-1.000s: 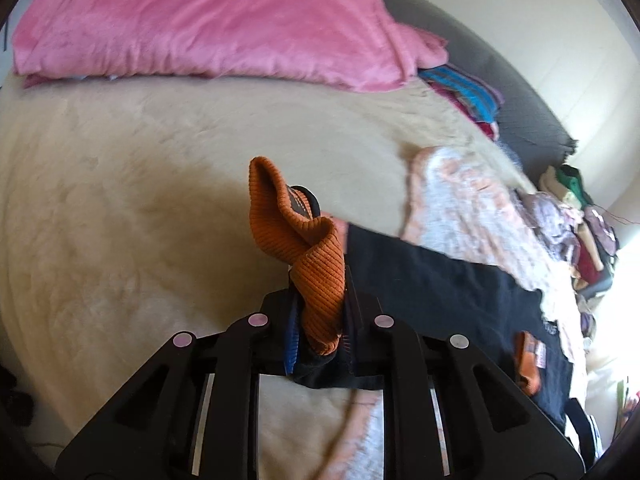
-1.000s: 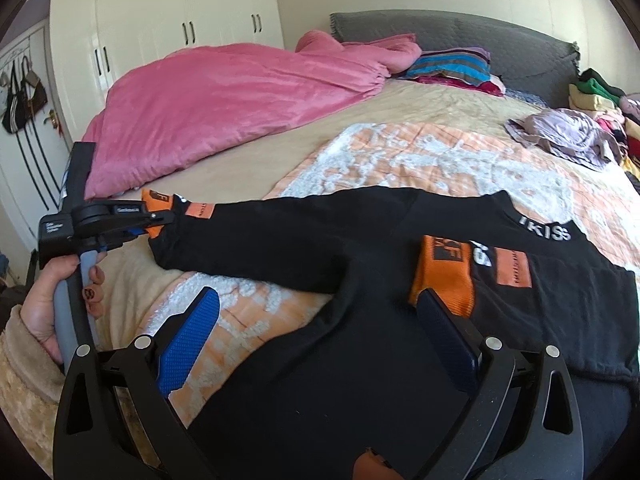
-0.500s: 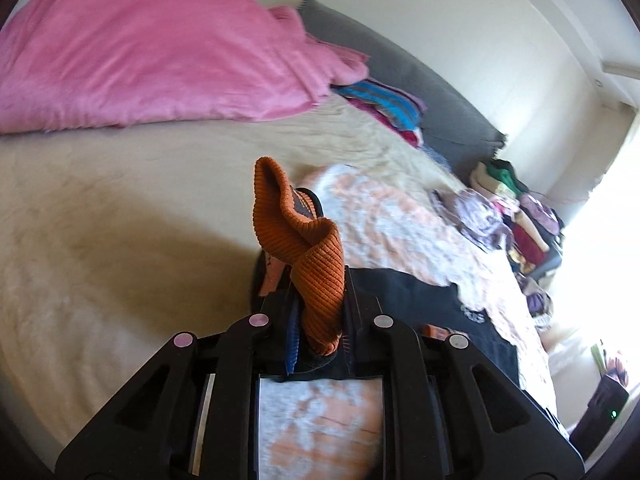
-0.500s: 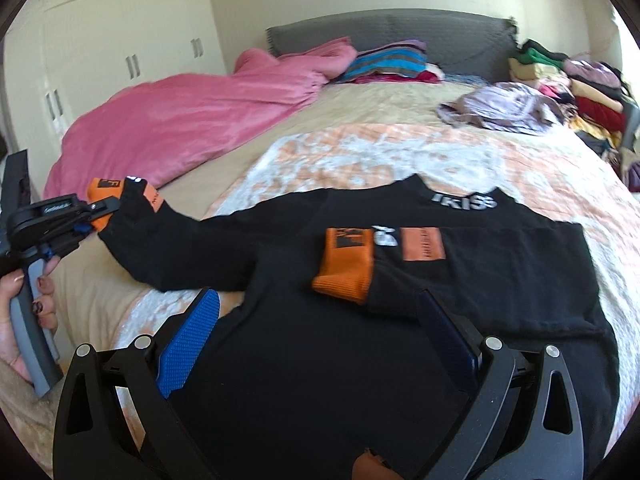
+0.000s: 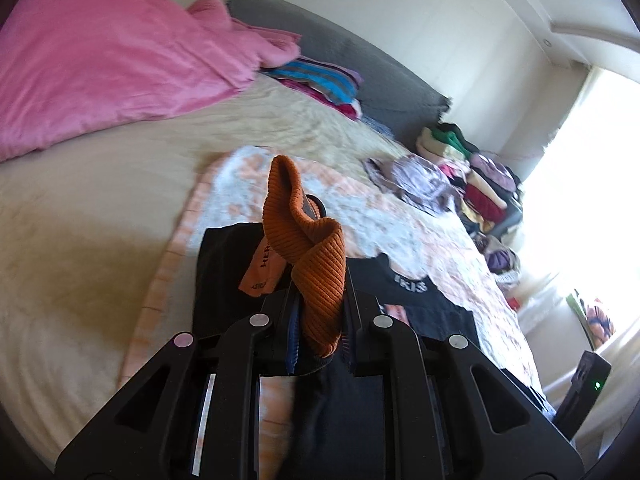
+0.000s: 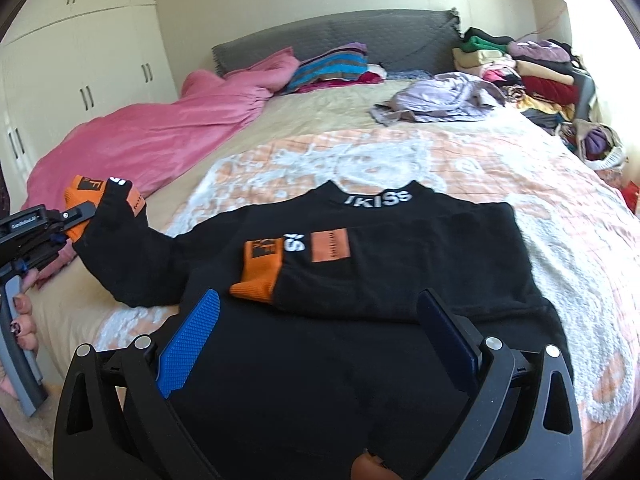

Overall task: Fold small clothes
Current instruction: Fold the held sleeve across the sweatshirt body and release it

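Black sweater (image 6: 360, 280) lies flat on the orange-and-white blanket (image 6: 540, 208) on the bed (image 5: 100, 200), collar with white lettering toward the grey headboard (image 6: 340, 36). One sleeve already folded across the chest, its orange cuff (image 6: 258, 276) resting on the black body. Left gripper (image 5: 320, 320) has its jaws clamped on the other sleeve's orange ribbed cuff (image 5: 308, 248), sleeve lifted off the bed and stretched out to the side; seen in right wrist view at far left, hand (image 6: 22, 320) on the grey handle. Right gripper (image 6: 316, 336) hovers over the sweater's lower part, jaws wide apart, nothing between them. Pink duvet (image 6: 140, 140) at left, pile of clothes (image 6: 532, 76) near headboard at right
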A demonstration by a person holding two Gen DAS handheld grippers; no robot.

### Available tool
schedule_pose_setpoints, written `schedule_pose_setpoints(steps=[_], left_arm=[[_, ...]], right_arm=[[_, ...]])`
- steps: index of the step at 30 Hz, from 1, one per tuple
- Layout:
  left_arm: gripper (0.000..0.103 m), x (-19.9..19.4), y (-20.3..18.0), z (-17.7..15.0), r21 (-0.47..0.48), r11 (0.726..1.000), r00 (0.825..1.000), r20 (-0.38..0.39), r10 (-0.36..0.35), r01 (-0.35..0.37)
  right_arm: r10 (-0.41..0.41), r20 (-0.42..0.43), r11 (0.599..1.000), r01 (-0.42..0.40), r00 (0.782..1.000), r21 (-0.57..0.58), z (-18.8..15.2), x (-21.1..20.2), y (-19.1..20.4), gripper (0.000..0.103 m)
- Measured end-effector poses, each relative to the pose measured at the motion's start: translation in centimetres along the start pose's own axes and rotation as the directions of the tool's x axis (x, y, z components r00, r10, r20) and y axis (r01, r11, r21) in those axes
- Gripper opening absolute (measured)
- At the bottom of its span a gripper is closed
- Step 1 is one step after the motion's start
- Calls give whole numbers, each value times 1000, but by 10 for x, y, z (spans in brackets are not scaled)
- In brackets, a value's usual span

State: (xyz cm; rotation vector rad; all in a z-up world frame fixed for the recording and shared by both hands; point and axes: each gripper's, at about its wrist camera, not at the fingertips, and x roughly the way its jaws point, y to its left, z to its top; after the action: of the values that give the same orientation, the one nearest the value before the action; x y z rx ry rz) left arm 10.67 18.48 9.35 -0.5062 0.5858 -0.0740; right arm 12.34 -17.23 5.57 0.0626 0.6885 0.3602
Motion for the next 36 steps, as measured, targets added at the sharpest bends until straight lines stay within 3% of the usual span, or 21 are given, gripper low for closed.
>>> schedule_pose_setpoints(steps=[10,18,31,36], left_arm=[[9,24,-69,-4,118,983,988,-86,-131,140],[9,48,-112,-20,214,954,969,-173,-175,210],[9,98,-149,-69,289,909,917,-352,-189,299],[9,110,-153,-91,291,898,886,-422,-191,332]], right_arm=[[-55,21,995,53,998,80,-4,-16,-38,98],[-115,36,982,108,993,154,-7,-27,-74,98],[-191,42,944,172,981,282,-19,-39,-134,98],[-202,35,931,181,979,317,-23,-38,-148,98]])
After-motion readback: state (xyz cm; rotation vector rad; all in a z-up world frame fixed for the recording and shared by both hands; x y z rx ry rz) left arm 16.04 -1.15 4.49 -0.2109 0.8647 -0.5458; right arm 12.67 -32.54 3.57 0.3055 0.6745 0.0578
